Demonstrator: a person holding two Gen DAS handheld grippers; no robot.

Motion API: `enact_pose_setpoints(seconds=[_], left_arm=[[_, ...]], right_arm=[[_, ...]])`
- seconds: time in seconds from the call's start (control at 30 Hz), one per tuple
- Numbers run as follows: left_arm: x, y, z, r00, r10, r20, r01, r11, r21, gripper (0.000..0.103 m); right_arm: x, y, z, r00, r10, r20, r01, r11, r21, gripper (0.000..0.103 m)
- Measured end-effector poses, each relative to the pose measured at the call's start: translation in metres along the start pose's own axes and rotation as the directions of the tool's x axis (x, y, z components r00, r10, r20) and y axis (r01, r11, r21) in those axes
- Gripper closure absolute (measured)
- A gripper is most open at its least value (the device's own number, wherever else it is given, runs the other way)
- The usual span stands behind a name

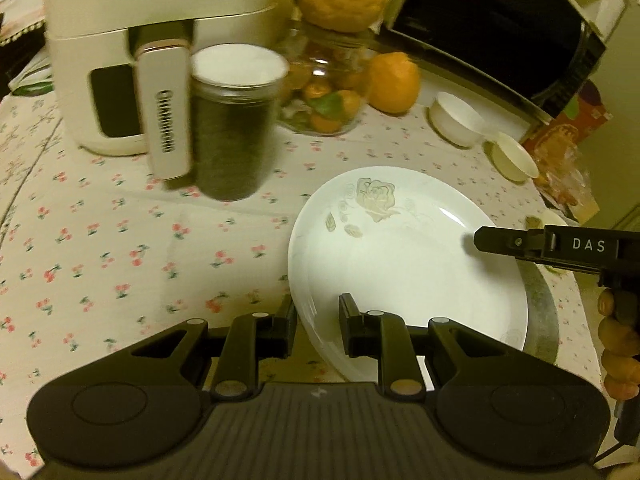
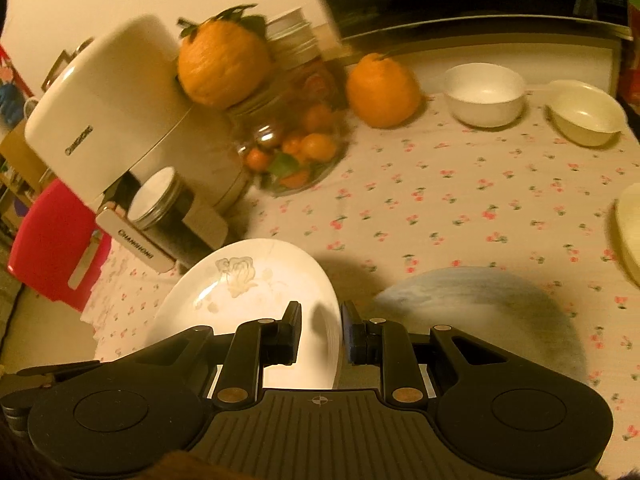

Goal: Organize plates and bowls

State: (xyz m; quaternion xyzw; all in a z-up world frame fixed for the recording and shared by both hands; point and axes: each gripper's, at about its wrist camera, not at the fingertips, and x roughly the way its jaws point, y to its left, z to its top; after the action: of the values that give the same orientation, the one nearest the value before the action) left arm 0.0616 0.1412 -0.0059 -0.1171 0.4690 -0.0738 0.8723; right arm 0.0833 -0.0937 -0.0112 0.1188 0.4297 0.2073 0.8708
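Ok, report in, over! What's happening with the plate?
Both grippers, left and right, clamped on white plate rim. Plate tilted above grey plate. Dark jar close by.

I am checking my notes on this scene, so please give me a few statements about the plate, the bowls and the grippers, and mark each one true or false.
1. Both grippers grip the rim of the white plate. True: the left gripper and the right gripper each clamp its edge.
2. The plate is plain, with no pattern. False: a pale rose is printed on it.
3. Two bowls stand on the floral tablecloth. True: a white bowl and a cream bowl.
4. The two bowls are stacked. False: they stand apart, side by side.
5. The large orange lies inside the white bowl. False: it rests on the cloth beside it.
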Motion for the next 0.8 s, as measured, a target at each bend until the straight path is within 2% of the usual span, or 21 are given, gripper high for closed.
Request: enact_pose_setpoints(seconds=[0.8], left_arm=[[0.033,-0.077,-0.001,0.998,-0.037,-0.041,0.042,0.992,0.116,0.083]], right_arm=[[-0.046,-0.074,-0.007,0.996,-0.090,0.007,0.089,0.993,0.074,0.082]])
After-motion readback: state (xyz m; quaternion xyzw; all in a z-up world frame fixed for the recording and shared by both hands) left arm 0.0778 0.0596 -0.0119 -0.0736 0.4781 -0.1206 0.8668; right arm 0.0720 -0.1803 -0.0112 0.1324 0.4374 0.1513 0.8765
